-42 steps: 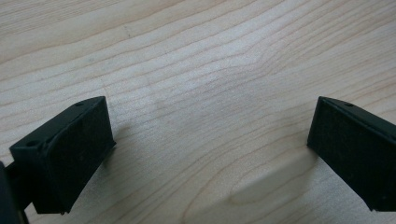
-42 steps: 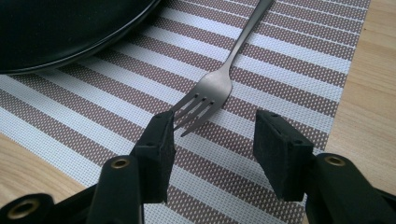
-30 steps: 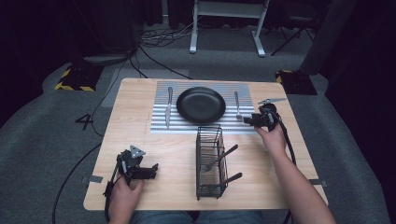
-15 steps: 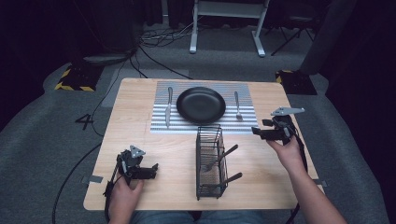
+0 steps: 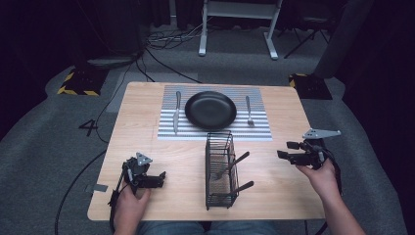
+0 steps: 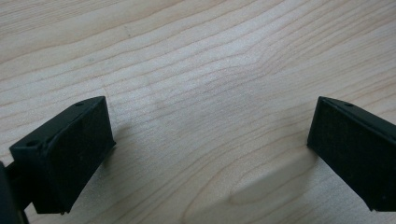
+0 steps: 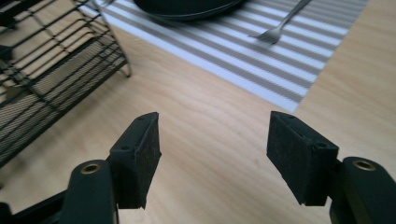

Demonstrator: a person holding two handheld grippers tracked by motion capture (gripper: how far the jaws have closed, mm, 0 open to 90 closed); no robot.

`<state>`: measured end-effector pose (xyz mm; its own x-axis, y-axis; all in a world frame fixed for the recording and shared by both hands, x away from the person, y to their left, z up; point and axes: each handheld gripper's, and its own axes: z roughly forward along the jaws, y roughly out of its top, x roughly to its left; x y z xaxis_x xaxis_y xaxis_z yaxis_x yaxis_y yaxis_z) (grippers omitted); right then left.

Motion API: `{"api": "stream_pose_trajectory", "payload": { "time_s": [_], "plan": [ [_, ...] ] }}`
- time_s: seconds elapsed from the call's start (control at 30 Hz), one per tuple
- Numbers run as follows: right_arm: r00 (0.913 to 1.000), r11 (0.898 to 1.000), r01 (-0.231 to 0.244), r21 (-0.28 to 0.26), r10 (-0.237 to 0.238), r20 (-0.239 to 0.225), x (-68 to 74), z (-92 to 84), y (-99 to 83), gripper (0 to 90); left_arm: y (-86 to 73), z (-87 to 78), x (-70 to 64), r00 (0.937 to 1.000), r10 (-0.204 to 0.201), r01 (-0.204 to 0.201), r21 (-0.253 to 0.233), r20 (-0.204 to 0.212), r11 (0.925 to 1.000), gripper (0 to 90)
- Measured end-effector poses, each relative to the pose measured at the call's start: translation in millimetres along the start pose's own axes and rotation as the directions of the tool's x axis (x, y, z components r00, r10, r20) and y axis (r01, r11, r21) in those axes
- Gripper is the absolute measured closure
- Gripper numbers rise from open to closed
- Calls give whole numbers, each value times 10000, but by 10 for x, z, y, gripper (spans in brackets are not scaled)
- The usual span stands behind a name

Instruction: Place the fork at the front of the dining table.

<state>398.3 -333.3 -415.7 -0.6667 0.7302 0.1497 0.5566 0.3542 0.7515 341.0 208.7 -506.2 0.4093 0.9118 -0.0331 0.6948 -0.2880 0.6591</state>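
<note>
My right gripper [image 5: 285,150] hovers near the table's [image 5: 147,103] right edge, jaws apart and empty, bare wood between it and the wire caddy [image 5: 219,169]. My left gripper [image 5: 159,178] sits low at the front left, jaws spread wide. My right gripper view catches the striped placemat [image 7: 299,56], fork [image 7: 280,25] and black plate [image 7: 187,7].

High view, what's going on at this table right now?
A person sits at a wooden table with a gripper in each hand. The left gripper rests low near the front edge, jaws open and empty. The right gripper is at the right side, also open and empty. A black plate lies on a striped placemat between a knife and a fork. A wire caddy in front holds utensils.
</note>
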Motion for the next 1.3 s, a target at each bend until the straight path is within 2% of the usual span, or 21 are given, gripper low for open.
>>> {"api": "stream_pose_trajectory", "payload": {
  "time_s": [0.07,0.13,0.27,0.53,0.63,0.77,0.9,1.0,1.1,1.17,1.2,1.3],
  "plan": [
    [9998,10000,58,-10,-58,-165,6,-33,-53,346,0,0,0,10000,0,0,2,0,10000,2],
    [9998,9999,158,8,-158,-116,23,-64,-117,336,0,0,0,10000,2,-2,-7,-3,10000,2],
    [10000,10000,-10,-95,10,-41,47,-104,-280,334,1,0,0,10000,2,-2,3,2,10000,2],
    [9995,9994,239,-262,-233,229,168,-14,-654,338,1,-1,0,10000,5,-5,4,-4,10000,2],
    [9976,9985,456,-292,-440,533,202,29,-767,358,1,0,0,10000,4,-4,-1,-8,10000,2],
    [9974,9988,380,-296,-360,631,196,83,-896,357,1,0,0,10000,4,-4,-1,-9,10000,2],
    [9921,9986,511,-136,-492,1150,180,106,-960,354,1,0,0,10000,-1,1,0,-8,10000,2],
    [9901,9990,435,38,-436,1332,148,145,-983,345,1,0,0,10000,2,-2,1,-8,10000,2],
    [9851,9976,633,271,-668,1586,126,188,-998,303,1,0,0,10000,3,-3,2,-7,10000,2],
    [9832,9965,809,206,-831,1622,102,212,-1009,211,1,0,0,10000,1,-1,-2,-6,10000,2],
    [9844,9976,619,309,-662,1632,69,227,-996,141,1,0,0,10000,1,-1,3,-5,10000,2],
    [9859,9957,741,553,-815,1463,-12,268,-955,70,1,0,0,10000,0,0,-2,-7,10000,2]
  ]
}}
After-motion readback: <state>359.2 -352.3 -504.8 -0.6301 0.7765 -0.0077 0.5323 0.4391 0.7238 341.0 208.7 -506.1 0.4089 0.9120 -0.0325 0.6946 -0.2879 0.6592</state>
